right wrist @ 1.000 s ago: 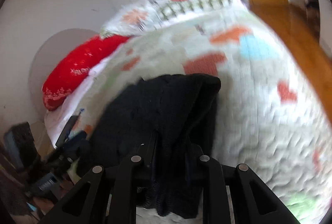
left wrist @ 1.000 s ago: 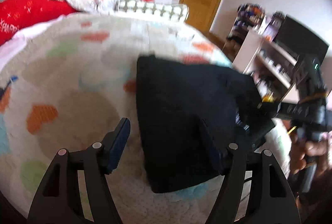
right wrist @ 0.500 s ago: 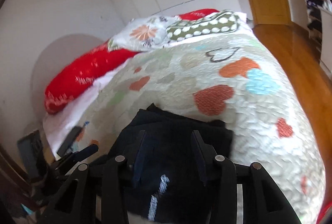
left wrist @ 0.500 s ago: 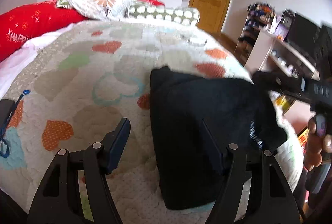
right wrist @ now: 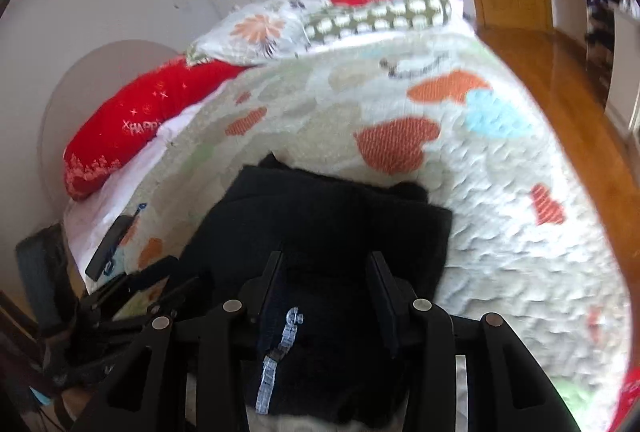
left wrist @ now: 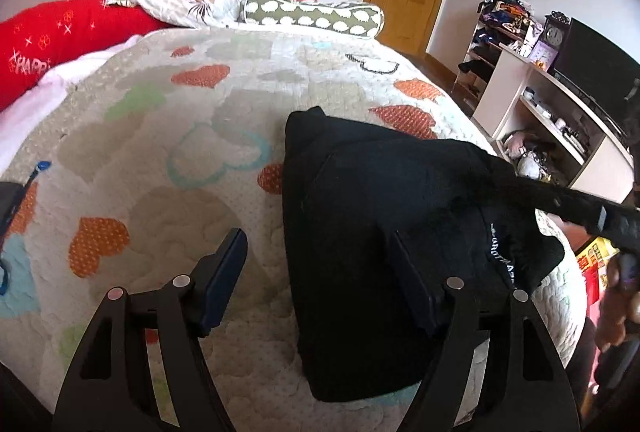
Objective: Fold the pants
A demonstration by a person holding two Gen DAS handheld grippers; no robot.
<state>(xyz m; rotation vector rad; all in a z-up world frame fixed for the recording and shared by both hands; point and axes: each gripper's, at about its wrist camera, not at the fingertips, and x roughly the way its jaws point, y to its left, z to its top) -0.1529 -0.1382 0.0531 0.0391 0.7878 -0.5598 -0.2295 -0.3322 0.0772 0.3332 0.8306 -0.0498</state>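
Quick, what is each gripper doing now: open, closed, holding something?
Left gripper: open, holding nothing, over the folded black pants.
Right gripper: open, astride the pants, not clamping them.

Black pants (left wrist: 372, 240) lie on a cream quilt (left wrist: 160, 160) patterned with orange, green and blue hearts, beside a red pillow (left wrist: 60, 36).

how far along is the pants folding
Mostly done, it seems: the black pants lie as a compact folded stack on the heart quilt. In hand: nothing. The left claw is open over the stack's edge; the right claw is open above it. Left: perhaps tidying the loose corner with the lettering.
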